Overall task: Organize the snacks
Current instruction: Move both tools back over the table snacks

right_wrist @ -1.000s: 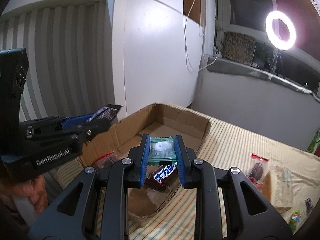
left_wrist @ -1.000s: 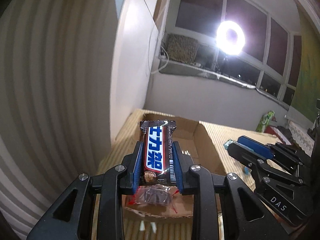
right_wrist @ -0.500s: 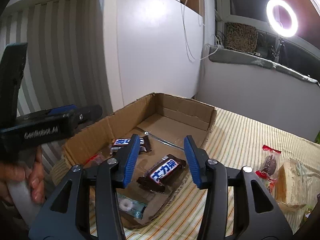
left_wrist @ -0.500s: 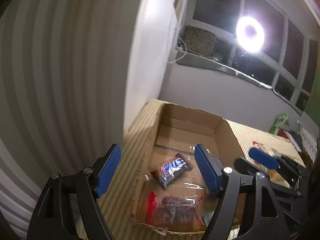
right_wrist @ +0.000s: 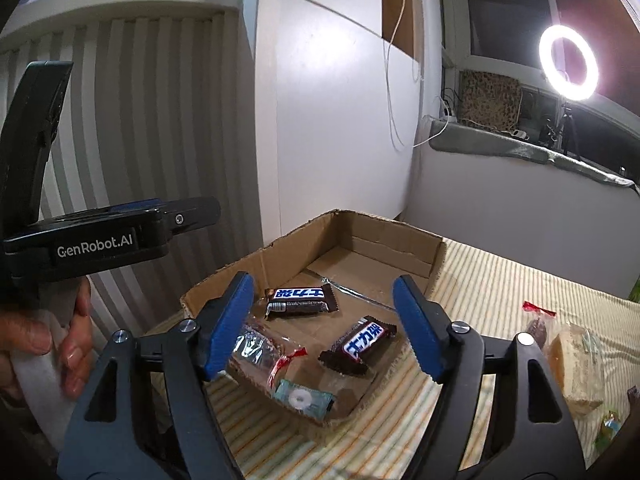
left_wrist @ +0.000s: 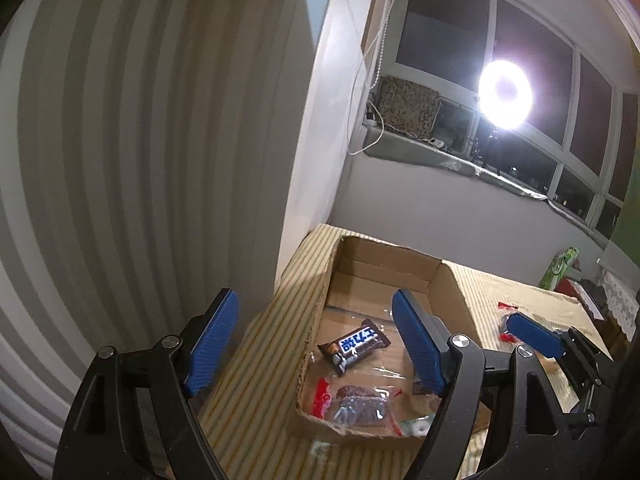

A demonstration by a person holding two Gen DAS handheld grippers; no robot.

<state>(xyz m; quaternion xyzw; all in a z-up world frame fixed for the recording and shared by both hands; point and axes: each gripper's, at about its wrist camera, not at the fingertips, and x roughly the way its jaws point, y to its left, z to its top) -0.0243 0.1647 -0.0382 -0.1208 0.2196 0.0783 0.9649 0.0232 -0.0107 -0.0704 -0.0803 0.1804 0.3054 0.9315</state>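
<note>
Left gripper (left_wrist: 316, 344): blue-padded jaws just spread wide, nothing between them. Below, shallow brown cardboard box (left_wrist: 384, 256) on a yellow-striped cloth (left_wrist: 256, 360); inside lies a dark brown chocolate bar with blue-and-white lettering (left_wrist: 354, 346) and a clear red-trimmed packet of dark pieces (left_wrist: 356, 404), its near end cut off by the box wall.

Right gripper (right_wrist: 324, 322): jaws likewise just released, empty. Second matching bar (right_wrist: 300, 300), small teal mint packet (right_wrist: 302, 396). Loose snacks at the right edge, blurred. Striped wall, ring light (right_wrist: 568, 64).
</note>
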